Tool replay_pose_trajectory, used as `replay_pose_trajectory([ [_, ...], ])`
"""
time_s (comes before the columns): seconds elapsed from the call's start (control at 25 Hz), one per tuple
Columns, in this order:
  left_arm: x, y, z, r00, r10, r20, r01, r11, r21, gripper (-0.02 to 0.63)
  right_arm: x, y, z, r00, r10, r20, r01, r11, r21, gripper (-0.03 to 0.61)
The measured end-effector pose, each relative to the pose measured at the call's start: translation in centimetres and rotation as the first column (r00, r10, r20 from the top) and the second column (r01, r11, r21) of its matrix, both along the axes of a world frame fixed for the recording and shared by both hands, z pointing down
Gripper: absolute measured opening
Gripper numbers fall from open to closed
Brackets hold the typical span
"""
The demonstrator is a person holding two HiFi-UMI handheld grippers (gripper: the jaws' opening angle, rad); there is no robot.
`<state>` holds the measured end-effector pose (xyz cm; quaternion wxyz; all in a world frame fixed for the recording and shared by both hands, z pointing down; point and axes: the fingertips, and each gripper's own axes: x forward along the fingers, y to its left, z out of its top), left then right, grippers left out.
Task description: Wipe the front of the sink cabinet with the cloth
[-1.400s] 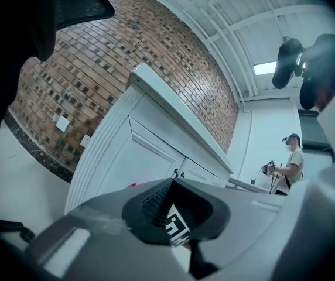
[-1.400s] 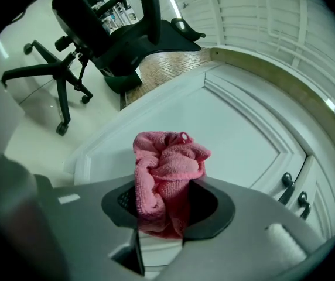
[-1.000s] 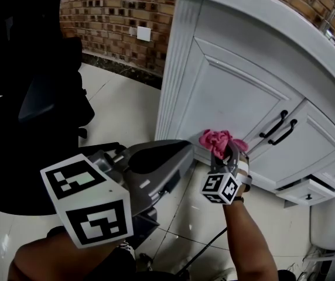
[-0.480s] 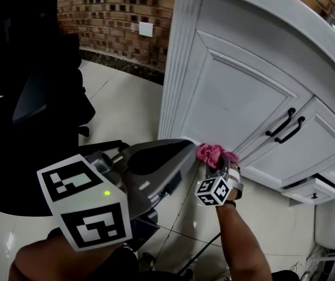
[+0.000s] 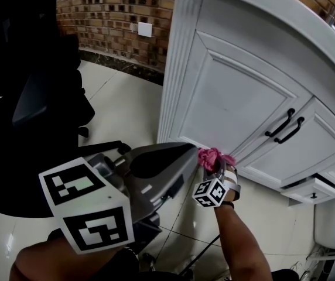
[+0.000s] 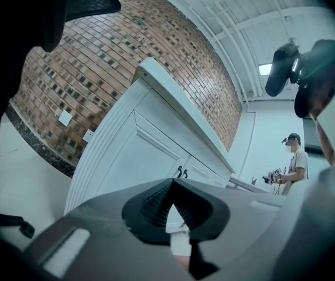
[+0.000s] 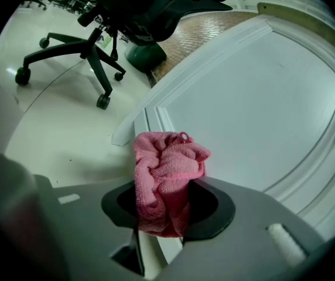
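**A:** where's the pink cloth [image 7: 167,174] at?

**B:** pinched in the right hand-held gripper [image 7: 164,206], against the sink cabinet door [image 5: 232,104], lower left corner. Left hand-held gripper [image 6: 173,183] is closed up, empty, nearer me.

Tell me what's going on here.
A person with a gripper in each hand is working on the front of the white sink cabinet. The right gripper is shut on a bunched pink cloth, held at the lower left corner of the left door. The left gripper hangs back from the cabinet, jaws together on nothing.
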<state>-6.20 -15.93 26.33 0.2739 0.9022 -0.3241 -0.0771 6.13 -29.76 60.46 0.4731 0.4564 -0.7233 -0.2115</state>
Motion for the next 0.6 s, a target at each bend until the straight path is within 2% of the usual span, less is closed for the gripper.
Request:
replay_pose_trajectory([
  [0.24, 0.0, -0.3, 0.3, 1.000, -0.003, 0.011, 0.003, 1.000, -0.002, 0.003, 0.0, -0.2, 0.2, 1.000, 0.006, 0.020, -0.005, 0.998, -0.068, 0.156],
  [0.32, 0.0, -0.3, 0.1, 1.000, -0.010, 0.009, 0.010, 1.000, 0.006, 0.003, 0.1, 0.1, 0.5, 1.000, 0.001, 0.006, 0.000, 0.994, -0.110, 0.156],
  [0.44, -0.5, -0.1, -0.4, 0.999, -0.025, 0.023, 0.024, 0.999, 0.035, 0.003, -0.2, 0.5, 0.3, 0.999, -0.012, 0.034, 0.018, 0.983, -0.184, 0.156],
  [0.52, -1.0, 0.0, -0.7, 0.999, -0.039, 0.024, 0.038, 0.998, 0.049, 0.003, -1.1, 1.1, -1.1, 0.998, -0.052, 0.036, 0.058, 0.982, -0.178, 0.156],
  [0.6, -1.6, 0.1, -1.2, 0.998, -0.055, 0.008, 0.054, 0.997, 0.061, 0.003, -2.3, 1.9, -3.8, 0.994, -0.106, 0.042, 0.110, 0.988, -0.111, 0.156],
])
